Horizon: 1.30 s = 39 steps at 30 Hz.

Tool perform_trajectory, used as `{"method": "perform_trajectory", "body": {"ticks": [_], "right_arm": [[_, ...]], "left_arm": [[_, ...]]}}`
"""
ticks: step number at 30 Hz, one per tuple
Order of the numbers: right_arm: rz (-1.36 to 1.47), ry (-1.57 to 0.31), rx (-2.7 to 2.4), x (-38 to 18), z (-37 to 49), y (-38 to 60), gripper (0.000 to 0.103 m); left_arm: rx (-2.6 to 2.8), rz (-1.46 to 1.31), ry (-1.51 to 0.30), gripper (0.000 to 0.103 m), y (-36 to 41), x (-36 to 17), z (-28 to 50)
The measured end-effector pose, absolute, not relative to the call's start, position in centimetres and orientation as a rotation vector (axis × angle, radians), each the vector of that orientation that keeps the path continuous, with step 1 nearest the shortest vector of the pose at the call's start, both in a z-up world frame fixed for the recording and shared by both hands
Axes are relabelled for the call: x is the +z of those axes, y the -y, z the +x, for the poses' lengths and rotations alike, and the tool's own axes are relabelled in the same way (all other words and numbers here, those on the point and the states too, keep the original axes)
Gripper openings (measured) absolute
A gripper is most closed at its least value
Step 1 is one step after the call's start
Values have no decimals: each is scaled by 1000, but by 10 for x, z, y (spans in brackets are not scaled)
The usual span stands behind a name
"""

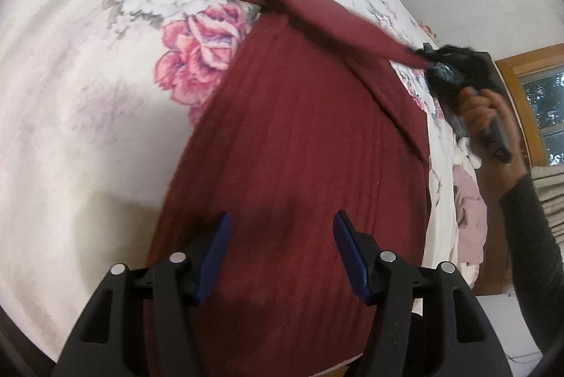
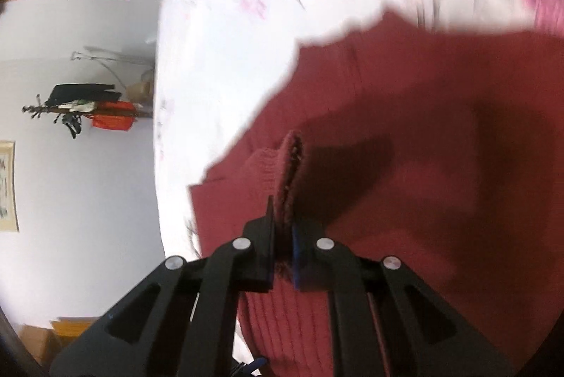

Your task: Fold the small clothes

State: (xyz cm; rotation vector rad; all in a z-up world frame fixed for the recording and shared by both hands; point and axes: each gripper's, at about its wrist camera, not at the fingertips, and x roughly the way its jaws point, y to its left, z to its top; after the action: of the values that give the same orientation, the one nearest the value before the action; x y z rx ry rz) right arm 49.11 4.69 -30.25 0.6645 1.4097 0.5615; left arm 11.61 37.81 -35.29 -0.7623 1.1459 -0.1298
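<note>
A dark red ribbed knit garment (image 1: 299, 165) lies spread on a floral bedsheet (image 1: 70, 95). My left gripper (image 1: 282, 229) hovers just above its body, open, blue pads wide apart with nothing between them. One sleeve (image 1: 317, 10) is lifted and stretched across the garment; its cuff is pinched by my right gripper (image 1: 431, 60), held by a hand at the right. In the right wrist view my right gripper (image 2: 282, 229) is shut on the ribbed cuff (image 2: 282, 172), with the rest of the garment (image 2: 440, 148) blurred below.
The bed's edge (image 1: 454, 201) runs down the right side, with wooden furniture and a window (image 1: 543, 102) beyond. A dark-sleeved arm (image 1: 528, 229) reaches in from the right. A wall shelf with a red bag (image 2: 112, 121) shows in the right wrist view.
</note>
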Motion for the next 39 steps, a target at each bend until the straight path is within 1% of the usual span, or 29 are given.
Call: {"method": "perform_trajectory", "body": {"ticks": [4, 6, 9, 15, 20, 31, 34, 35, 39], "right_arm": [[627, -1283, 539, -250, 495, -11, 5], [609, -1234, 514, -234, 496, 8, 5], [628, -1200, 472, -229, 494, 41, 5], [670, -1221, 382, -259, 486, 86, 5], [709, -1257, 329, -300, 477, 115, 5], [747, -1306, 273, -353, 467, 134, 5], [734, -1336, 249, -368, 468, 139, 7], [745, -1335, 232, -370, 467, 146, 11], [806, -1209, 194, -348, 464, 178, 11]], "left_arm": [[-135, -738, -1153, 60, -375, -352, 116], [-136, -745, -1157, 60, -375, -352, 114], [-129, -753, -1158, 60, -377, -351, 116], [-131, -746, -1142, 60, -383, -343, 126], [-134, -725, -1111, 60, -391, -329, 147], [-160, -674, -1078, 60, -392, -314, 196], [-178, -635, -1072, 60, -393, -306, 222], [-186, -609, -1064, 60, -395, -300, 235], [-226, -613, -1015, 61, -411, -278, 292]]}}
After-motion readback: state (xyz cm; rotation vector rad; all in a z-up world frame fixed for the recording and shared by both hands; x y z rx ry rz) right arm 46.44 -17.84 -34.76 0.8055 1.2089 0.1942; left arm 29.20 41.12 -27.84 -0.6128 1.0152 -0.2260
